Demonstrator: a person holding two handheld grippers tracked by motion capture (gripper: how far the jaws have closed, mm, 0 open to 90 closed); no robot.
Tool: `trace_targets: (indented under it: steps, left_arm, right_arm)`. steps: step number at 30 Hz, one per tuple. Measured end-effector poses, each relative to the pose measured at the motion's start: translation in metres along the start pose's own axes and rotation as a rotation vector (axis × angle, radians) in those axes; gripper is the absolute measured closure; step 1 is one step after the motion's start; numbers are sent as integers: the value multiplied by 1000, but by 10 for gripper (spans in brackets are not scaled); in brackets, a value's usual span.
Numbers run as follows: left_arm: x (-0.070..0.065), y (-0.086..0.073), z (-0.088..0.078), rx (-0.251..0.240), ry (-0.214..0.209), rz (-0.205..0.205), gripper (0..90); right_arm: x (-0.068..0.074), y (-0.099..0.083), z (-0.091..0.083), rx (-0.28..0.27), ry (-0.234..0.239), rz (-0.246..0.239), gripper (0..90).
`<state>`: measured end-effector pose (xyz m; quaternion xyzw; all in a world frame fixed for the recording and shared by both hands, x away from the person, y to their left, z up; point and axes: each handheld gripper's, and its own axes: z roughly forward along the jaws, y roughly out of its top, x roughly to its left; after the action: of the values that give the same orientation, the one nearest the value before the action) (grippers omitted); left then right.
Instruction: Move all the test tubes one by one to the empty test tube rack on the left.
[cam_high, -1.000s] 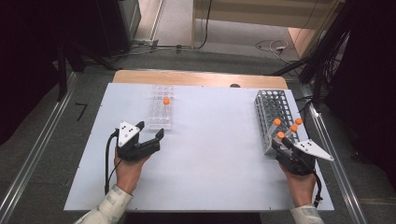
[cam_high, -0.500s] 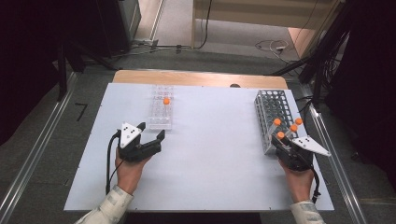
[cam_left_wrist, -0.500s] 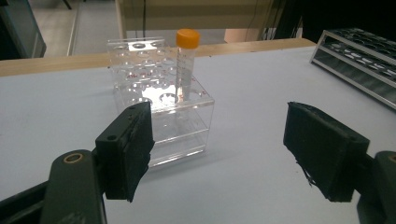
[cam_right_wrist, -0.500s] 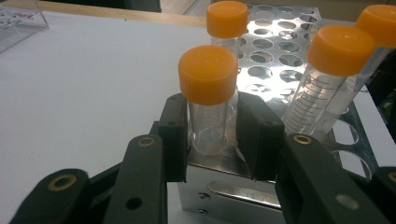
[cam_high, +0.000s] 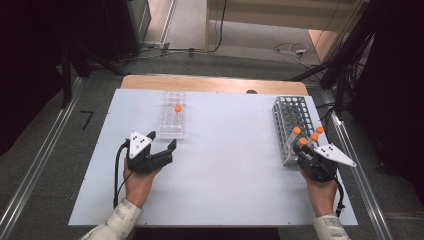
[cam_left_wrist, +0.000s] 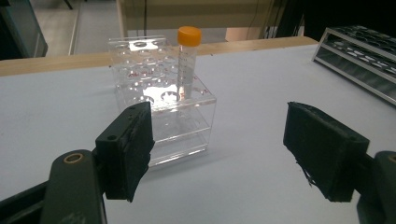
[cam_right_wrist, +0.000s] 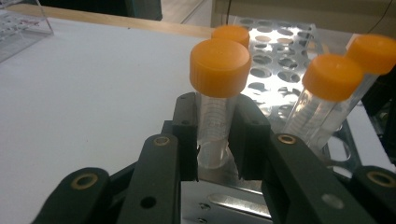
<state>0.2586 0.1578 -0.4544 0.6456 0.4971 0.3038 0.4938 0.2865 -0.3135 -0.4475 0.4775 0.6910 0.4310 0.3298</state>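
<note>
A metal wire rack (cam_high: 292, 115) at the table's right holds several clear tubes with orange caps. My right gripper (cam_high: 304, 150) is at its near end, and its jaws have just been closing. In the right gripper view they are shut (cam_right_wrist: 214, 140) on the body of the nearest orange-capped tube (cam_right_wrist: 212, 121), which stands upright in the rack (cam_right_wrist: 275, 51). A clear plastic rack (cam_high: 172, 122) left of centre holds one orange-capped tube (cam_high: 178, 108). My left gripper (cam_high: 162, 141) rests just in front of it, open and empty (cam_left_wrist: 224, 149), facing the clear rack (cam_left_wrist: 163, 107) and its tube (cam_left_wrist: 187, 60).
Three more orange-capped tubes (cam_right_wrist: 332, 77) stand close beside and behind the gripped one. The white tabletop (cam_high: 230, 160) lies between the two racks. A wooden strip (cam_high: 215, 84) runs along the table's far edge, with dark equipment and cables beyond.
The right gripper's jaws have closed onto the nearest tube in the metal rack. The left hand and its gripper have stayed still.
</note>
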Motion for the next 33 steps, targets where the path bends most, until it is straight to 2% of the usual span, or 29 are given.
trace_targets:
  steps: [2, 9, 14, 24, 33]
  left_arm:
    - [0, 0, 0, 0, -1, 0, 238]
    - [-1, 0, 0, -4, 0, -1, 238]
    - [-2, 0, 0, -7, 0, 7, 238]
    - [-3, 1, -1, -15, -3, 6, 240]
    - [-6, 2, -2, -19, -14, 15, 241]
  right_arm:
    - [0, 2, -2, -5, -1, 1, 717]
    - [5, 19, -21, -83, -20, -22, 718]
    - [15, 31, -35, -139, 9, -50, 720]
    - [43, 36, -34, -129, 106, -85, 721]
    - [71, 38, -19, -100, 190, -110, 721]
